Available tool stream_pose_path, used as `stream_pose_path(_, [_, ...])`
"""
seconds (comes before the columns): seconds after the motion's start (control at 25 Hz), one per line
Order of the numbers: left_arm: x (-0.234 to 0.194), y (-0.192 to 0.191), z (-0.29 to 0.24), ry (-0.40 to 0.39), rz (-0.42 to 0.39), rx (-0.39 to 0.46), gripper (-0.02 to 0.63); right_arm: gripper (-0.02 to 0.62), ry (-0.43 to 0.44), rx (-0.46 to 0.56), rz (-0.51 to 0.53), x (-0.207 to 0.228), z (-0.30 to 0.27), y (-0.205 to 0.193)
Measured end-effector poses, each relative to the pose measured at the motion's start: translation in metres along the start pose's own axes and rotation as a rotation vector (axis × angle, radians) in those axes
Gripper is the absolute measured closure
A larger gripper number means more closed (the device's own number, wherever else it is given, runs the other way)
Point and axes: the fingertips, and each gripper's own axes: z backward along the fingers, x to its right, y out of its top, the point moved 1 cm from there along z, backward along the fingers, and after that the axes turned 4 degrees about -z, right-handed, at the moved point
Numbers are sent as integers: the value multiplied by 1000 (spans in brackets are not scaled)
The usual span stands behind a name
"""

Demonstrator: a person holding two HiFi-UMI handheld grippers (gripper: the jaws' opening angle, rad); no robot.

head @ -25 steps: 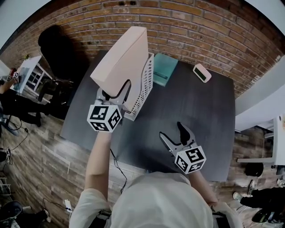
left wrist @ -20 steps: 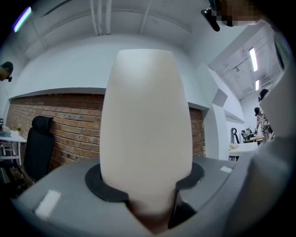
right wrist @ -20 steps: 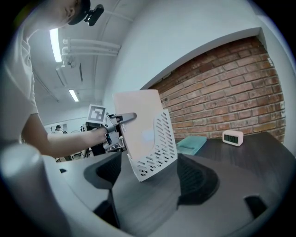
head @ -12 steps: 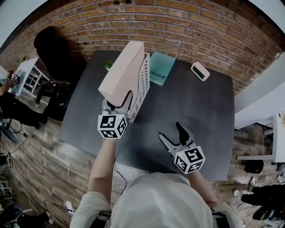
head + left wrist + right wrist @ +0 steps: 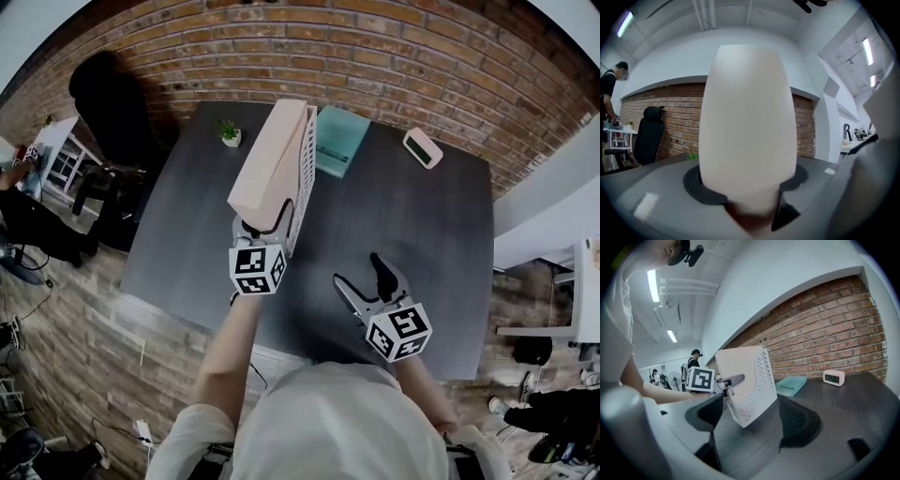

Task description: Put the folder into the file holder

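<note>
A pale pink folder (image 5: 265,161) stands nearly upright along the left side of the white perforated file holder (image 5: 304,173) on the dark table (image 5: 422,244); its lower part seems to be inside the holder. My left gripper (image 5: 263,223) holds the folder's near edge; its jaws are opening with the folder still touching both. The folder (image 5: 747,117) fills the left gripper view between the jaws. My right gripper (image 5: 367,277) hangs open and empty over the table's front, right of the holder (image 5: 757,380).
A teal book (image 5: 338,142) lies behind the holder and a small white clock (image 5: 424,149) sits at the back right. A tiny potted plant (image 5: 228,133) stands at the back left. A black chair (image 5: 108,98) is beyond the table's left edge.
My left gripper has carried the folder right and down against the file holder, and the folder has turned more upright. The right gripper has stayed put.
</note>
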Motion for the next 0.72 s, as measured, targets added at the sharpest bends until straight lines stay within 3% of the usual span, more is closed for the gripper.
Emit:
stream_pose_path(0.16, [2, -1, -1, -8, 6, -2, 316, 222, -1, 3, 5, -1, 1, 0])
stream_pose_path(0.36, [10, -1, 7, -61, 65, -22, 249, 222, -4, 10, 13, -6, 9, 1])
stream_pose_path(0.72, [29, 2, 77, -70, 153, -6, 244, 223, -14, 16, 26, -27, 41, -9])
